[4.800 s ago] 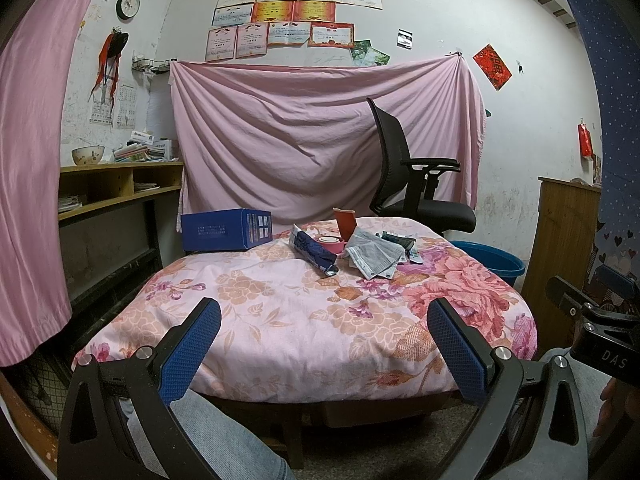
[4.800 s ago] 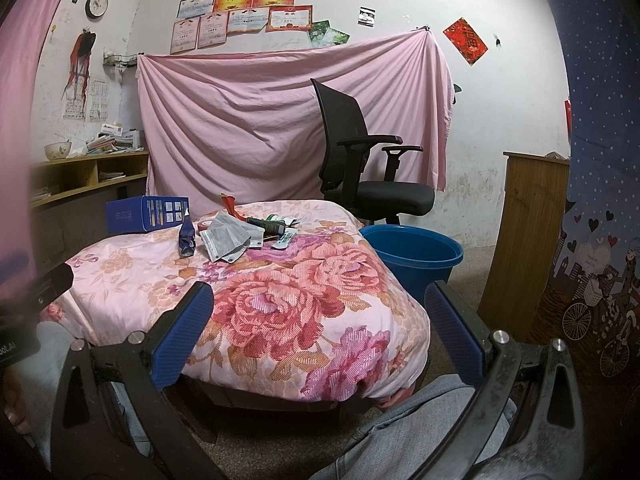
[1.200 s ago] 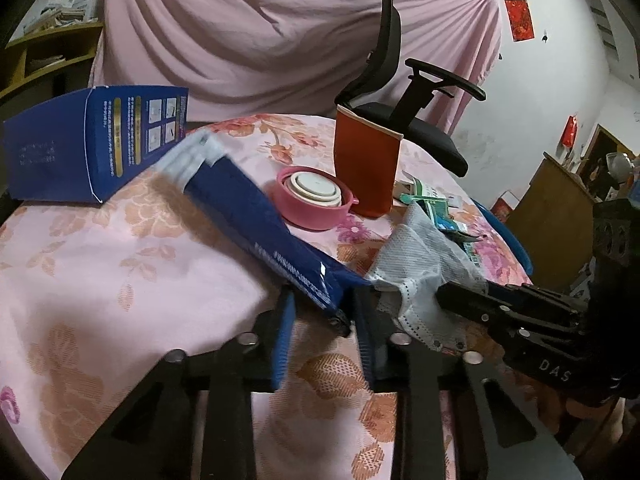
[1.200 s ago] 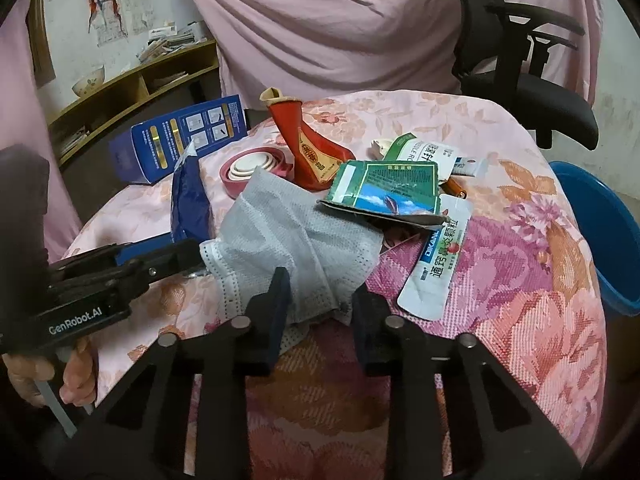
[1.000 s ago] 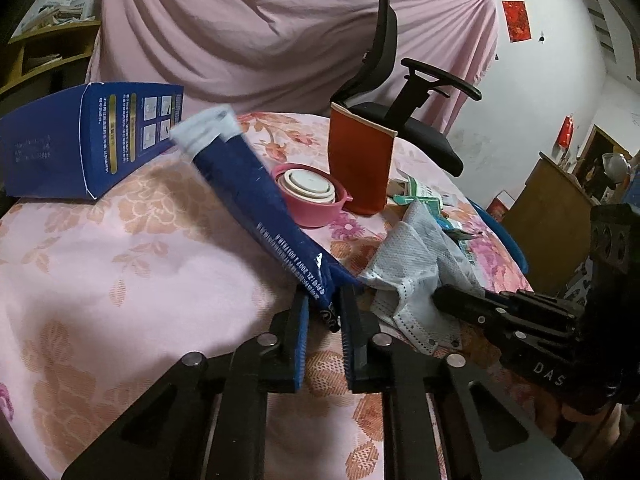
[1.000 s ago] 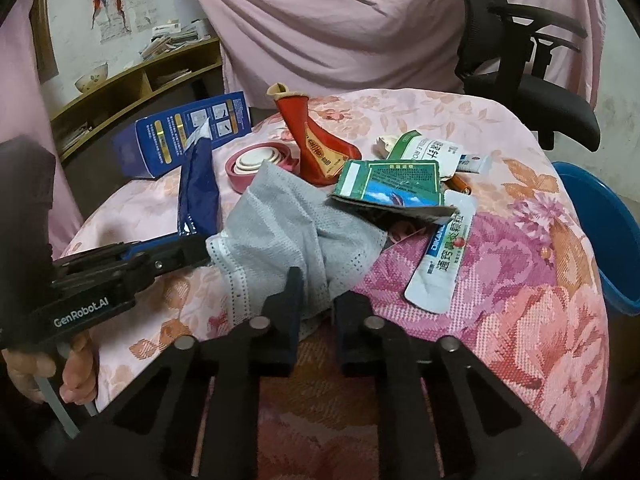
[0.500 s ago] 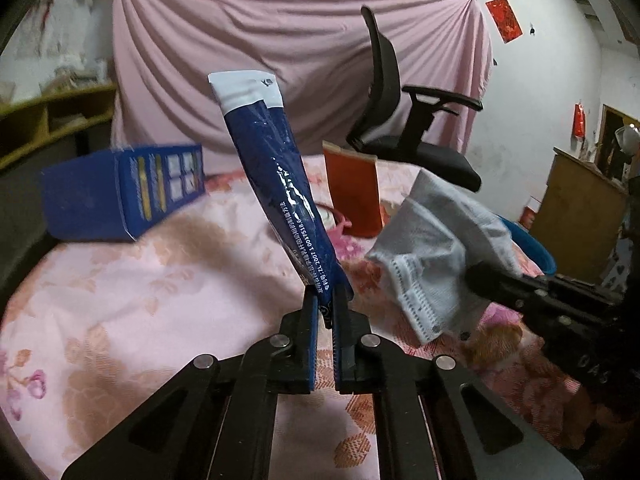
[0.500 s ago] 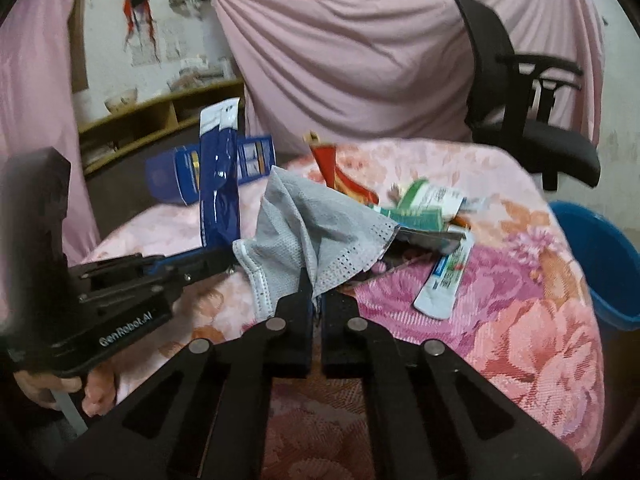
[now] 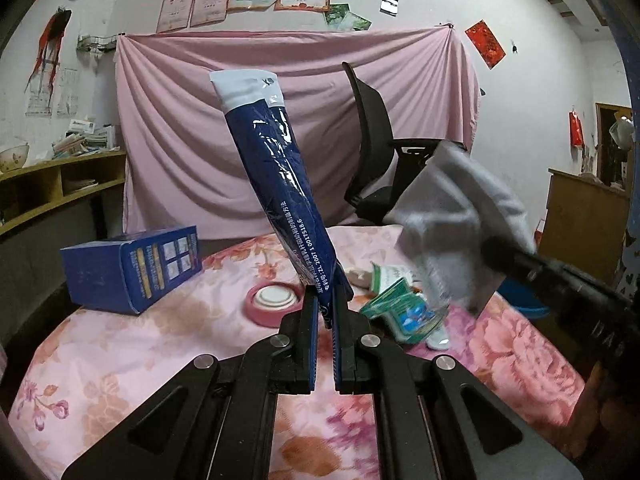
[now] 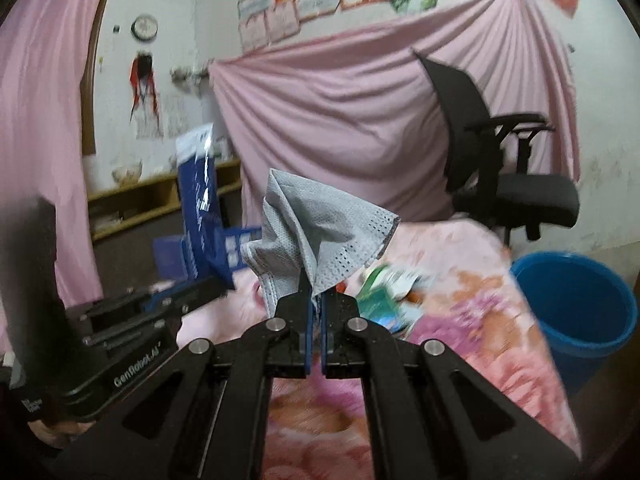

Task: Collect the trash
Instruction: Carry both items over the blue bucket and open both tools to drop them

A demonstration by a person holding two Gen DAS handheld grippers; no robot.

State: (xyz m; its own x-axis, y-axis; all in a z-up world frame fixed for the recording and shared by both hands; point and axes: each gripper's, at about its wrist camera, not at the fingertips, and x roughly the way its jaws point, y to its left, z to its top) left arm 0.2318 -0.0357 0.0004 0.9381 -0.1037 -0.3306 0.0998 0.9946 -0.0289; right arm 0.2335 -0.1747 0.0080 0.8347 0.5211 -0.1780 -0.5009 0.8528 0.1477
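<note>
My left gripper (image 9: 325,312) is shut on the lower end of a long dark blue wrapper (image 9: 276,184) with a white top, held upright above the table. My right gripper (image 10: 314,300) is shut on a crumpled grey face mask (image 10: 320,236), also lifted off the table. The mask (image 9: 452,216) and the right gripper's body show at the right of the left wrist view. The blue wrapper (image 10: 200,196) shows at the left of the right wrist view. Green packets (image 9: 400,308) and other wrappers lie on the floral tablecloth (image 9: 140,360).
A blue box (image 9: 132,272) lies at the table's left. A pink nested bowl set (image 9: 276,300) sits mid-table. A blue bucket (image 10: 576,312) stands on the floor right of the table. A black office chair (image 10: 496,176) stands behind, before a pink sheet.
Both grippers have risen further from the table, carrying the blue wrapper and the grey mask higher. The right wrist view has swung right, so the bucket shows more.
</note>
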